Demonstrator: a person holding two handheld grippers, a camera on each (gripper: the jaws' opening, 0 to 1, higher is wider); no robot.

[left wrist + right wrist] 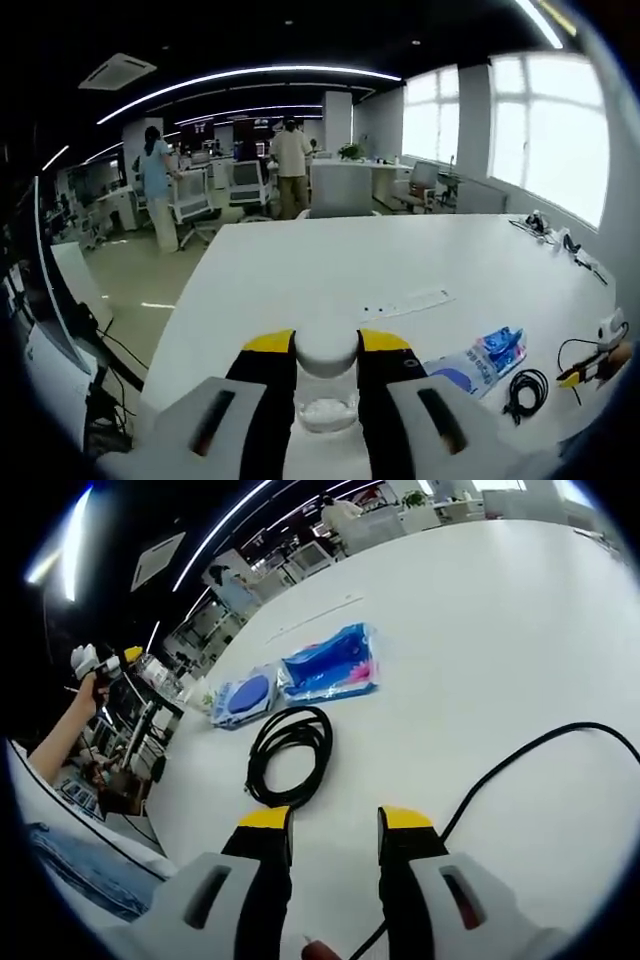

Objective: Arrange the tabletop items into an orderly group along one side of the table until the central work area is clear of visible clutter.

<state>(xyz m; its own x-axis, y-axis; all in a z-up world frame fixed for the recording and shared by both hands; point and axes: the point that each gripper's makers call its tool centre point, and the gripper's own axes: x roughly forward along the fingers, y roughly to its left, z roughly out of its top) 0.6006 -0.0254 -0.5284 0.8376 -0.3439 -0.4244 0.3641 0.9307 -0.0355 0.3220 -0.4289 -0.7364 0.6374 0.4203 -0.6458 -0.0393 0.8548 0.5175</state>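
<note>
Our left claw (pixel 326 385) clenches a clear bottle (pixel 326 375) to carry it aside; our right claw (pixel 327 830), released, lines up on the coiled cable (pixel 290 755) just ahead on the surface (pixel 480 650)

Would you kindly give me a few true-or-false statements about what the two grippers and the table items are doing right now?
1. The left gripper holds a clear bottle with a white cap. True.
2. The right gripper grips the coiled black cable. False: its jaws are empty and the cable lies ahead of them.
3. The blue packet lies on the white table. True.
4. The blue packet is stacked on the coiled cable. False: it lies beyond it.
</note>
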